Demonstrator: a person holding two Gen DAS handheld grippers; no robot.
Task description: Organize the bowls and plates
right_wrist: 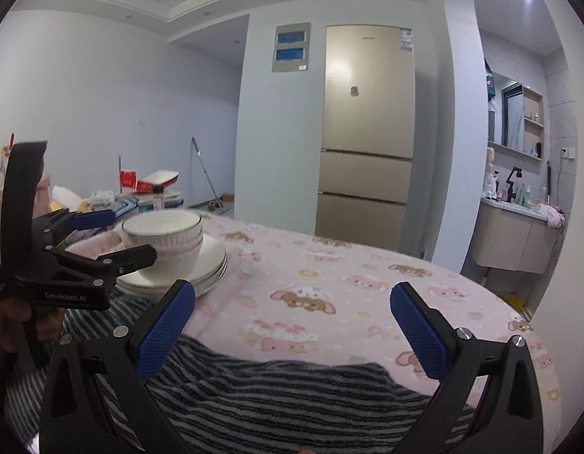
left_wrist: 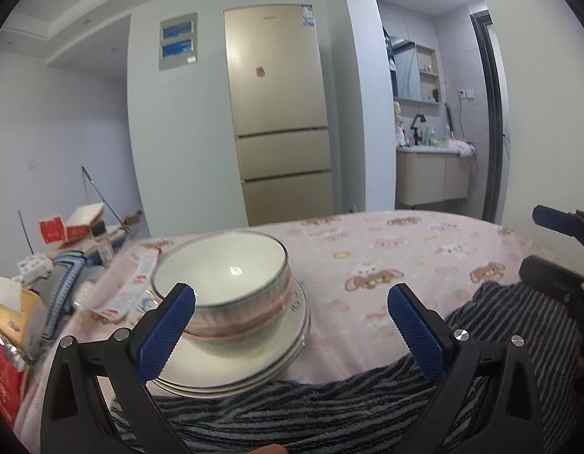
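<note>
From the left wrist, the left tongs (left_wrist: 292, 316) stand wide apart, empty; the stacked bowls (left_wrist: 223, 283) sit on the plates (left_wrist: 254, 363) just ahead, by the left finger; from the right wrist, the right tongs (right_wrist: 292, 312) gape too, with bowls (right_wrist: 167, 234) and plates (right_wrist: 208, 265) well off left, on the pink tablecloth (right_wrist: 348, 283).

Pink-clothed table (left_wrist: 424, 249): plates (left_wrist: 288, 355), striped towel (left_wrist: 329, 408).
</note>
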